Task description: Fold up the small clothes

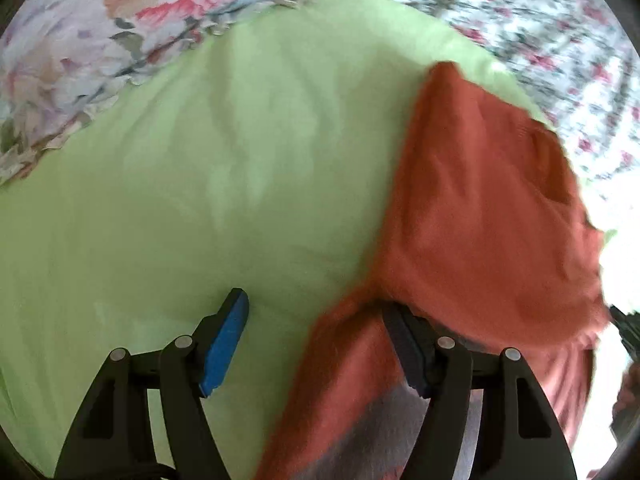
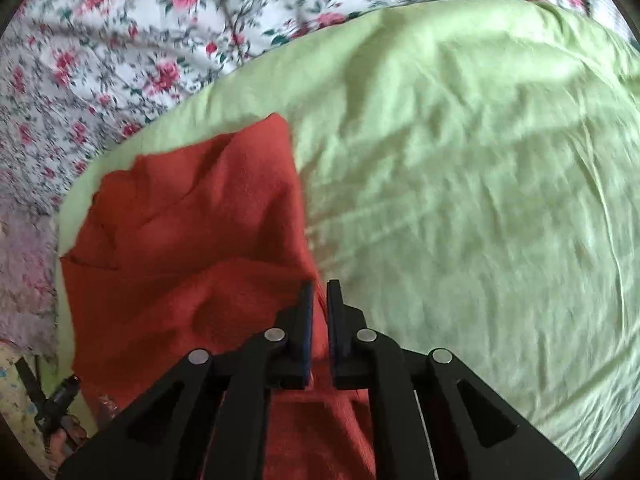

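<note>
A small rust-red garment (image 1: 480,208) lies partly folded on a light green sheet (image 1: 200,180). In the left wrist view my left gripper (image 1: 316,320) is open wide. Its blue-padded left finger (image 1: 226,344) rests over the green sheet, and its right finger (image 1: 404,344) is under the draped red cloth. In the right wrist view my right gripper (image 2: 319,308) is shut on the edge of the red garment (image 2: 192,240), with the cloth pinched between the two fingers and lifted over the green sheet (image 2: 460,180).
A floral bedspread (image 2: 100,60) surrounds the green sheet at the back and sides. A second floral fabric (image 1: 100,32) lies at the far left in the left wrist view. The other gripper's handle and a hand (image 2: 60,412) show at the lower left.
</note>
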Tool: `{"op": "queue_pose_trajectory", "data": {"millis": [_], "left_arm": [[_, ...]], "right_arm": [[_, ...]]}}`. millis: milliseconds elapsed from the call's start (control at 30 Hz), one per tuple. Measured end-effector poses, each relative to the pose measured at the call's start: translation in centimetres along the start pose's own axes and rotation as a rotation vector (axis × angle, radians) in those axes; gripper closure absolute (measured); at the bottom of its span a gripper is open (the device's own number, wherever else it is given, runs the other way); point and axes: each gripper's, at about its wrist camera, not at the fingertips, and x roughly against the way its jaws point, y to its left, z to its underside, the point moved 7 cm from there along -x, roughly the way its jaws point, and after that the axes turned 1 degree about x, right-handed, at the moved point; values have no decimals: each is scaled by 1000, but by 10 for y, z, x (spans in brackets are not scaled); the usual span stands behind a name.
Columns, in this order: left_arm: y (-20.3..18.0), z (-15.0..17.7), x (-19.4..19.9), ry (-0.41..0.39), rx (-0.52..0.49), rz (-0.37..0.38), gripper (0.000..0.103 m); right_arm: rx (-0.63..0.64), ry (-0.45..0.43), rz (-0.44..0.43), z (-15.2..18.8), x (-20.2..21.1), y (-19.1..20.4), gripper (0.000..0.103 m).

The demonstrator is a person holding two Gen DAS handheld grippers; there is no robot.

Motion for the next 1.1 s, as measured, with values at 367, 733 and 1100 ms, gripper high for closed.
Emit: {"op": "queue_pose_trajectory", "data": {"millis": [367,733,1100], "left_arm": [[-66,-99,-1,-86,-165,43,20],[-99,-138,-75,-51,-281,-7,87],[-55,-154,-76,-99,-138,52,92]], "right_arm": [[9,-12,-132,45,9,11,43],[62,-11,-126,41,-13,27,71],[97,24,-49,37,-31,19,98]]}}
